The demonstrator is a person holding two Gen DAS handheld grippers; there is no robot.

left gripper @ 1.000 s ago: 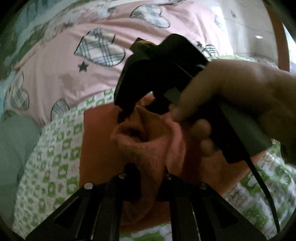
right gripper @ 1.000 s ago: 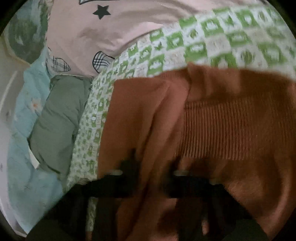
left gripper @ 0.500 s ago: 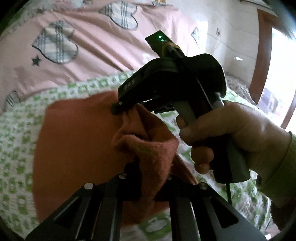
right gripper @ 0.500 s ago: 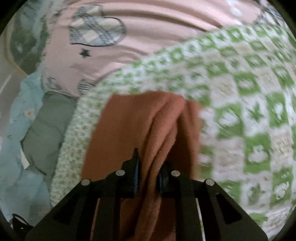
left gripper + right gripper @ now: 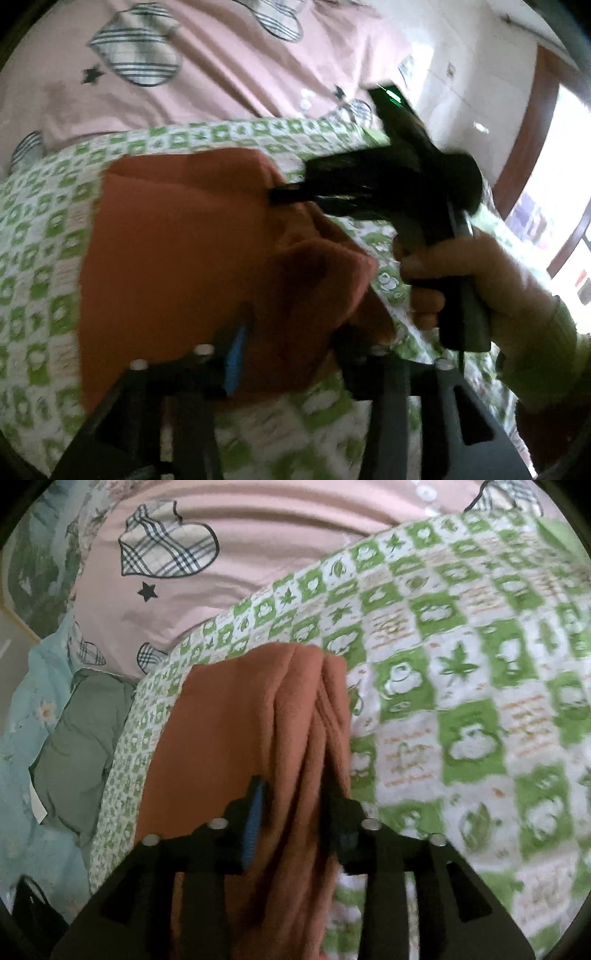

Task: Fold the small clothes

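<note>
Rust-orange fleece garment (image 5: pixel 236 738) lies on the green-checked blanket (image 5: pixel 461 701), bunched folds running between both hand-held grippers' fingers. Left hand-held gripper (image 5: pixel 288 339) stands parted around cloth; right hand-held gripper (image 5: pixel 295 812) likewise, jaws apart, not pinching.

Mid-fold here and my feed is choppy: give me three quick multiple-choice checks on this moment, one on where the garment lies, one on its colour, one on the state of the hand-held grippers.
1. The garment lies on:
A. a bare wooden floor
B. a green-and-white checked cloth
C. a metal tray

2. The garment's colour is:
A. navy blue
B. yellow
C. rust orange

3. The left hand-held gripper and right hand-held gripper are:
A. both open, with garment fabric between the fingers
B. both shut on nothing
C. both away from the garment

Answers: 1 B, checked cloth shows around the garment; 2 C, both views show it rust orange; 3 A, the fingers stand apart around bunched folds.
</note>
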